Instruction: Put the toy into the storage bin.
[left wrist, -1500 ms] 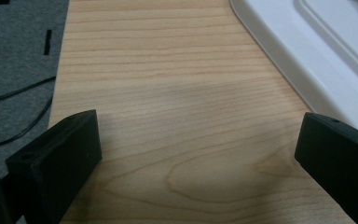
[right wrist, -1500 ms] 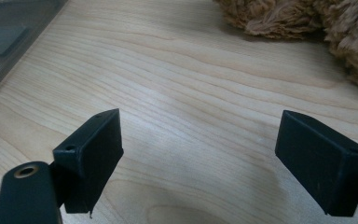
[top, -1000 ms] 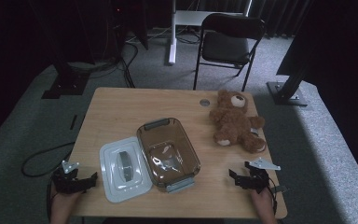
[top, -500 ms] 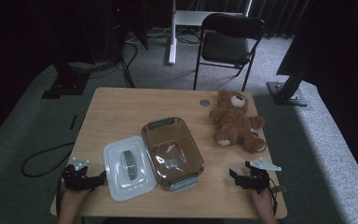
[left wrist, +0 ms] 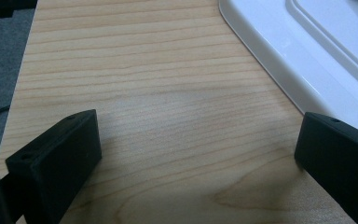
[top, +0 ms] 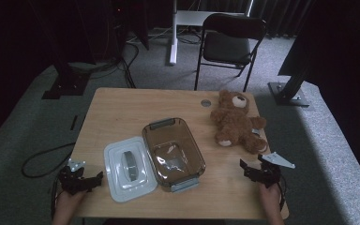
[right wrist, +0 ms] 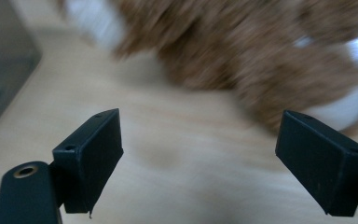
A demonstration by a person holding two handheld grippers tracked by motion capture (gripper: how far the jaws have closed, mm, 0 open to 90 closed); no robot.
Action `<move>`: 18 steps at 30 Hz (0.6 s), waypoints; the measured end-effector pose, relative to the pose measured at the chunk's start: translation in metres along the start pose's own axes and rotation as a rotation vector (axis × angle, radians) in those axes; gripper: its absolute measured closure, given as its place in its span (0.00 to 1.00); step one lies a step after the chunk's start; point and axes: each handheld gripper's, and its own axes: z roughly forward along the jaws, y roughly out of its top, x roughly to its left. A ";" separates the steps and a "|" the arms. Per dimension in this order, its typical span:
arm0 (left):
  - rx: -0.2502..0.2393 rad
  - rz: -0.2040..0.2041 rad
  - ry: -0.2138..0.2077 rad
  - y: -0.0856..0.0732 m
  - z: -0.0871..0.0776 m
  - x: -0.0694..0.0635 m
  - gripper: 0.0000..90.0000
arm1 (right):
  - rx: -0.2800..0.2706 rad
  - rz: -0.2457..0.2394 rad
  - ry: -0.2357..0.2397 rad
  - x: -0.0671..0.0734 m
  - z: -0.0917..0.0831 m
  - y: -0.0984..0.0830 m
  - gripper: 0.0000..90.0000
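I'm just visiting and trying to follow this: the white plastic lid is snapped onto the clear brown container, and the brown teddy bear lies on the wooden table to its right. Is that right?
Not quite. The white plastic lid is off, lying flat on the wooden table just left of the clear brown container, which stands open. The high view shows this. The brown teddy bear does lie to the container's right.

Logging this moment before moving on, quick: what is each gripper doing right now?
Left gripper: open, holding nothing, over bare table beside the white lid.
Right gripper: open, holding nothing, pointed toward the teddy bear.
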 end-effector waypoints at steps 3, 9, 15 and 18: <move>0.000 0.000 0.000 0.000 0.000 0.000 0.01 | -0.046 0.045 -0.046 -0.010 -0.006 0.019 0.15; 0.001 0.006 -0.006 -0.001 -0.001 0.000 0.01 | -0.065 0.053 -0.081 -0.016 0.001 0.047 0.15; 0.000 0.007 -0.006 -0.001 -0.001 0.000 0.01 | -0.072 0.079 -0.082 -0.021 0.015 0.070 0.15; 0.000 0.007 -0.006 -0.001 -0.001 0.000 0.01 | -0.069 0.077 -0.090 -0.021 0.021 0.076 0.15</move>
